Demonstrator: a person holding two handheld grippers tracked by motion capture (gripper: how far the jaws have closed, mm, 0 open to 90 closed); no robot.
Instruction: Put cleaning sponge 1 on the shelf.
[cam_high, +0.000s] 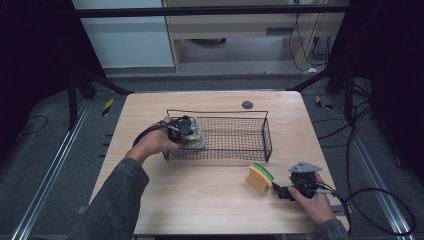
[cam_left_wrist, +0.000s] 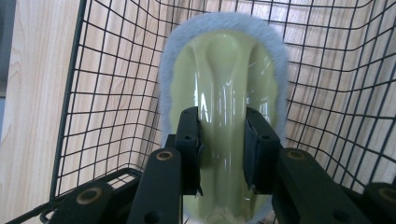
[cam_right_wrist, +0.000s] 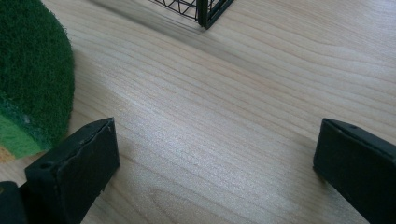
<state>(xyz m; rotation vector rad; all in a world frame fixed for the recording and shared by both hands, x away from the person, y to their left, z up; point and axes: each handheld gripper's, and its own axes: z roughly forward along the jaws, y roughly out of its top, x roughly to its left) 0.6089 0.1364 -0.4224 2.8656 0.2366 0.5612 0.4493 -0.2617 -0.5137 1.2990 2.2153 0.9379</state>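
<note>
Two handheld grippers, left gripper (cam_left_wrist: 223, 149) clamped on pale yellow-green plastic brush with grey fuzzy rim (cam_left_wrist: 224, 70) inside black wire basket's (cam_high: 235, 114) left end, right gripper (cam_right_wrist: 215, 172) jaws wide apart on light wooden table (cam_high: 200, 195), yellow-and-green sponge (cam_high: 259, 178) just left.

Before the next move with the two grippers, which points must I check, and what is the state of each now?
1. Left gripper shut on the pale green plastic brush with grey-blue fuzzy rim: ok.
2. Brush inside the black wire basket, at its left end: ok.
3. Brush already resting on the basket floor: cannot tell.
4. Right gripper open, nothing between its jaws: ok.
5. Yellow sponge with green scouring layer outside the basket, on the wooden table, just left of the right gripper: ok.
6. Sponge between the right jaws: not ok.
</note>
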